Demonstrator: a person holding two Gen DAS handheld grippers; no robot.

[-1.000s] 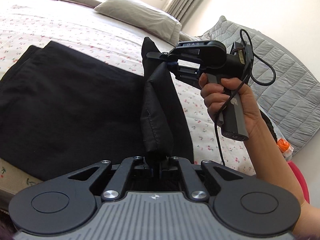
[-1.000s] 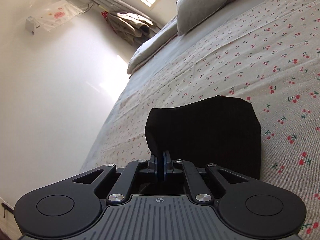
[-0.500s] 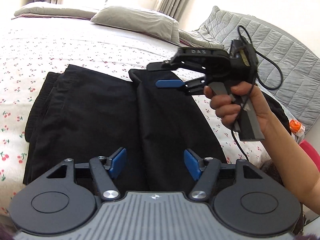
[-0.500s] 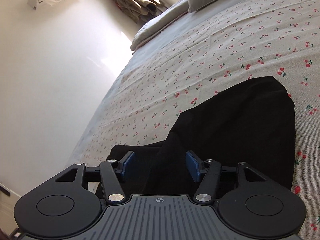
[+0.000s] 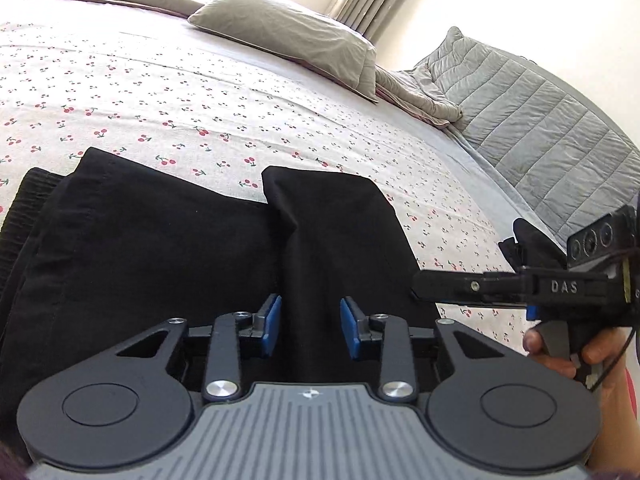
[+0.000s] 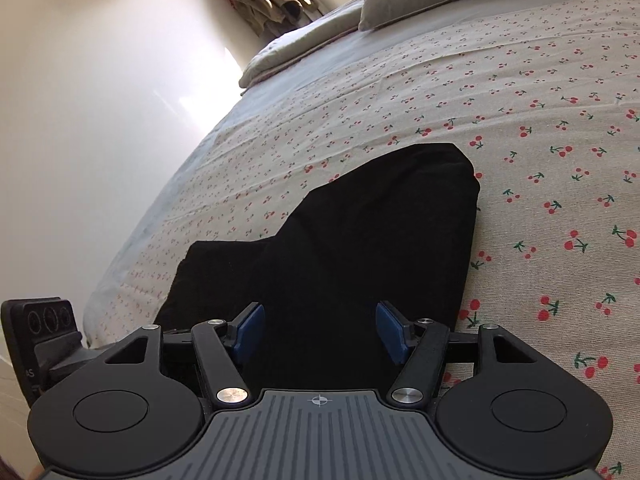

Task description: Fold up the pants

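Left wrist view: the black pants lie flat on the cherry-print bed, long axis running left to right, the waistband at the far left edge and a folded-over leg panel on the right whose end points away toward the pillow. Left gripper hovers above the fold, its blue pads apart and closing, with cloth below them but nothing pinched. A second ago it clamped a raised ridge of fabric; that ridge now lies down. Right gripper, gripped by a hand, sits low at the right edge; earlier it was lifted, gripping the leg end.

Right wrist view: the right gripper is unclenched and opening over flat pants; previously it was clenched on them.
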